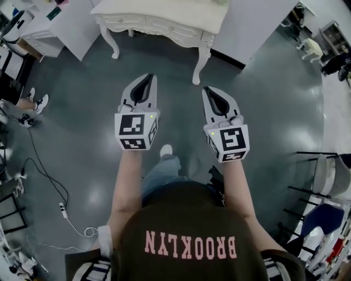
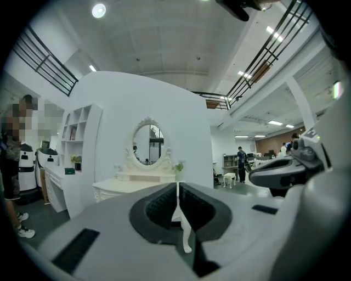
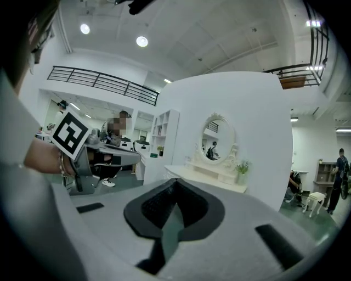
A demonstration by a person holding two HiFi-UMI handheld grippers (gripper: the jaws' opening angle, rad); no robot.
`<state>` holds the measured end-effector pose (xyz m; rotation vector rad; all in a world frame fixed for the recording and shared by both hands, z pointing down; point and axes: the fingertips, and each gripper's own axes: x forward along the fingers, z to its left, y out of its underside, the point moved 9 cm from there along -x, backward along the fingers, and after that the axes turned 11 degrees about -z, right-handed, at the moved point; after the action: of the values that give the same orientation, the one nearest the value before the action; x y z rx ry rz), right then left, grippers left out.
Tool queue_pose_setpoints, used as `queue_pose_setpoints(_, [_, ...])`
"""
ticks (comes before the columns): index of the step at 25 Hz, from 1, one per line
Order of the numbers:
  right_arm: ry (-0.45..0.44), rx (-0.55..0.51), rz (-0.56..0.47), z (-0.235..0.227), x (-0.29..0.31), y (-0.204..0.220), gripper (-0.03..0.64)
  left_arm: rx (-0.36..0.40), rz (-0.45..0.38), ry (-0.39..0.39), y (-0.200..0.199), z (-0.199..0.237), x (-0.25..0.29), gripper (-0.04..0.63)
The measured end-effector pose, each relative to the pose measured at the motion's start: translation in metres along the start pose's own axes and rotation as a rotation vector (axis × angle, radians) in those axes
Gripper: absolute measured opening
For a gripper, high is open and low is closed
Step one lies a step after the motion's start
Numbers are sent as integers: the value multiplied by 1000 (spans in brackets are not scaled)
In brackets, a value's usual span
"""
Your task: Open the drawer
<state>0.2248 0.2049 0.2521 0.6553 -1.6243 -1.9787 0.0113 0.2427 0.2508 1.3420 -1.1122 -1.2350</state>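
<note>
Your left gripper (image 1: 146, 77) and right gripper (image 1: 211, 90) both have their jaws together with nothing between them. The drawer (image 1: 164, 27) sits in the front of the dressing table (image 1: 159, 10), straight ahead and well apart from both. The table front runs crosswise to your grippers. Your left gripper lines up with the middle of the front, your right with its right end. Judgement: left is better placed.
</note>
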Motion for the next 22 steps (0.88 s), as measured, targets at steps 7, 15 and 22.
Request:
queue_pose_setpoints(7, [63, 7, 5, -10, 75, 4, -3, -8, 2, 51, 7, 55, 58, 12])
queue_pose_setpoints(15, [86, 39, 3, -18, 115, 16, -3, 9, 26, 109, 20, 71, 93, 12])
queue_pose_setpoints(22, [95, 62, -4, -47, 152, 34, -3, 3, 43, 98, 35, 90, 137, 12])
